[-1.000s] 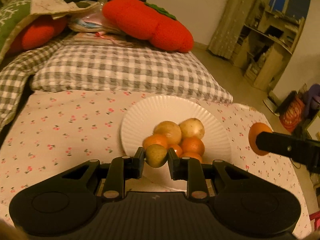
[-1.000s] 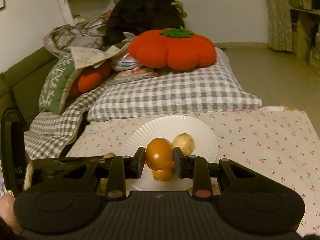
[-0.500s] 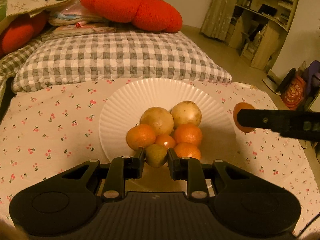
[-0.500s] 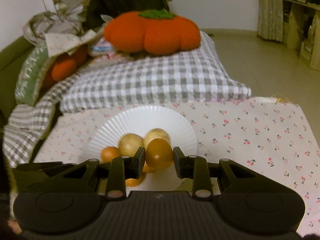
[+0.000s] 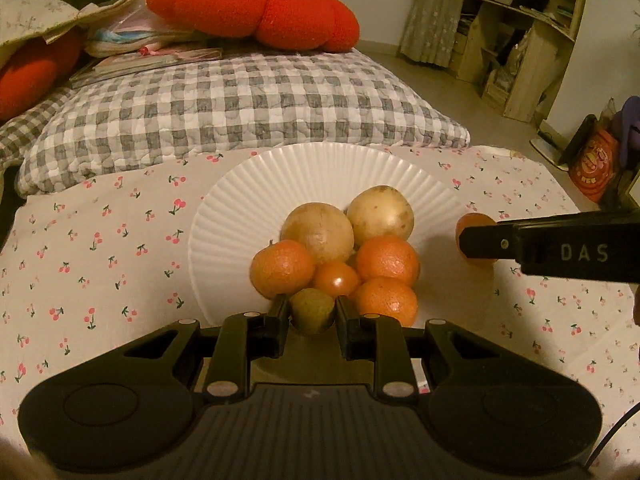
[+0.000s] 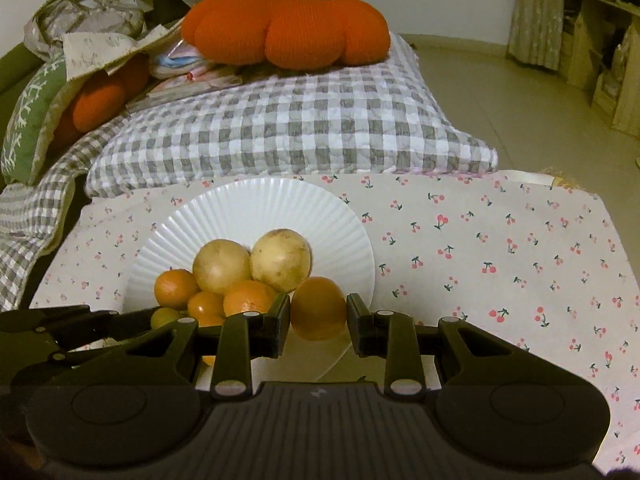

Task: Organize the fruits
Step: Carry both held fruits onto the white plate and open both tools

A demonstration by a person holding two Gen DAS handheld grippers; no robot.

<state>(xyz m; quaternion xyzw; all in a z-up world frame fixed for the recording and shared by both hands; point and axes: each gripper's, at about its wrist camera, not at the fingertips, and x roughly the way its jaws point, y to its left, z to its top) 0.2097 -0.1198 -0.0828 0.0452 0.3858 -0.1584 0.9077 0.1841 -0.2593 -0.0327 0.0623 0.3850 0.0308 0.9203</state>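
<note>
The left tool point(image 5: 313, 317) pinches a small greenish fruit point(image 5: 312, 311) between its two fingers, at the near edge of the white ribbed plate point(image 5: 320, 172). The right tool point(image 6: 318, 317) pinches a larger orange fruit point(image 6: 318, 307) and holds it over the near right rim of that plate; from the left wrist view this tool comes in from the right as a dark bar, the orange fruit showing just past its tip, beside the plate's right edge.

On the plate lies a tight pile: two pale yellow-brown fruits point(image 5: 318, 232) at the far side, touching each other, three oranges point(image 5: 282, 267) in front of and beside them, and a small reddish-orange fruit point(image 5: 335, 278) wedged in the middle. The greenish fruit sits just near of the small reddish one.

The plate rests on a white cloth printed with cherries point(image 5: 100, 240). Beyond it lies a grey and white checked pillow point(image 5: 240, 104), and on the far end of the pillow sits an orange pumpkin-shaped cushion point(image 6: 286, 26) with a green top. A wooden shelf unit point(image 5: 524, 32) stands at the far right of the room
</note>
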